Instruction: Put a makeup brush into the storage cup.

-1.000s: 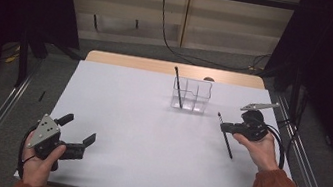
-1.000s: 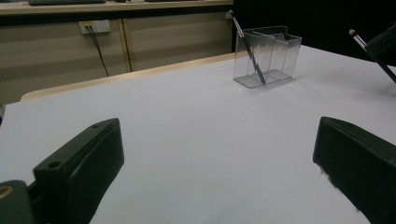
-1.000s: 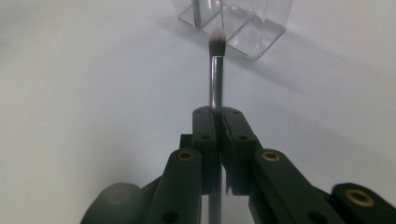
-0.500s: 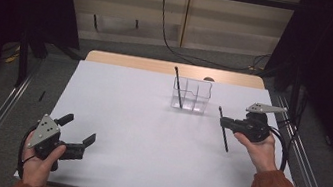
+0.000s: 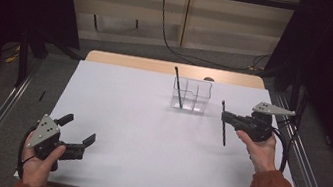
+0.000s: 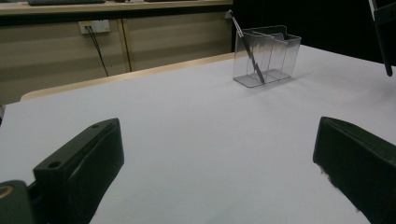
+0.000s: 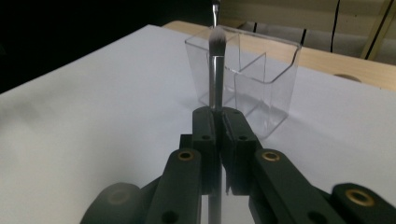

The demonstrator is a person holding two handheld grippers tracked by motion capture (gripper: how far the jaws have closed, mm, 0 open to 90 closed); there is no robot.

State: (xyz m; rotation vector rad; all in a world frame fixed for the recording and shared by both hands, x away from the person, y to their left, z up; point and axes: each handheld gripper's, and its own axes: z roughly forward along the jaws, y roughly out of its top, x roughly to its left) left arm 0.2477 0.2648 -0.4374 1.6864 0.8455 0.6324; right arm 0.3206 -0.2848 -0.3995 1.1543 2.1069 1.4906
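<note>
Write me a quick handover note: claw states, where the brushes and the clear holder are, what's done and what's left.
Right claw: shut on a makeup brush, held off the table with bristles up, right of the clear holder.
Left claw: open, holding nothing, low at the near left of the white table.
Done: one dark brush already leans in the holder's left compartment.
Left: carry the held brush over the holder, lower it into a compartment, open the claw. The right-hand compartments look free.
</note>
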